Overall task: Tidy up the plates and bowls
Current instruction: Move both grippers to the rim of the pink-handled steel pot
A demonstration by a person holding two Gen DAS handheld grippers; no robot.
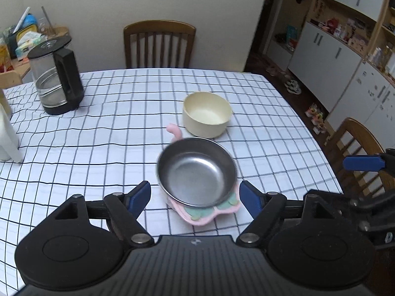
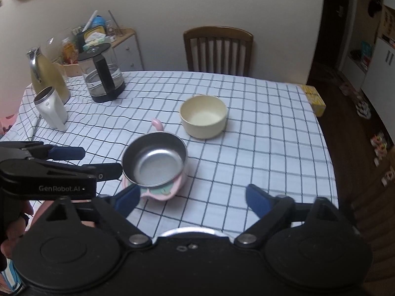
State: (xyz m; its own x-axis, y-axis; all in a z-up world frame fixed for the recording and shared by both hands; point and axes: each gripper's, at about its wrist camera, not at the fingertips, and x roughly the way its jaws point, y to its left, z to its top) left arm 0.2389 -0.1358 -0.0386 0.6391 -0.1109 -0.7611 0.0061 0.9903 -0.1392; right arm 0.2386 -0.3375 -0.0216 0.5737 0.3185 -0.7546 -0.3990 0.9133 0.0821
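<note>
A steel bowl point(image 1: 196, 172) point(image 2: 154, 163) sits on a pink animal-shaped plate point(image 1: 205, 212) point(image 2: 163, 192) on the checked tablecloth. Behind it stands a cream bowl point(image 1: 206, 114) point(image 2: 203, 116), empty and upright. My left gripper point(image 1: 195, 198) is open, its blue pads either side of the steel bowl's near rim and clear of it. My right gripper point(image 2: 192, 198) is open wide, with its left pad point(image 2: 128, 198) near the pink plate's edge and bare cloth between the fingers. The left gripper's blue finger point(image 2: 66, 153) also shows in the right wrist view, left of the steel bowl.
A glass kettle point(image 1: 56, 76) point(image 2: 102, 72) stands at the back left, with a white jug point(image 2: 50, 109) and a yellow flask point(image 2: 48, 74) beside it. Wooden chairs point(image 1: 159, 43) point(image 2: 218, 49) stand at the far side and right. The table's right edge point(image 2: 325, 148) drops to the floor.
</note>
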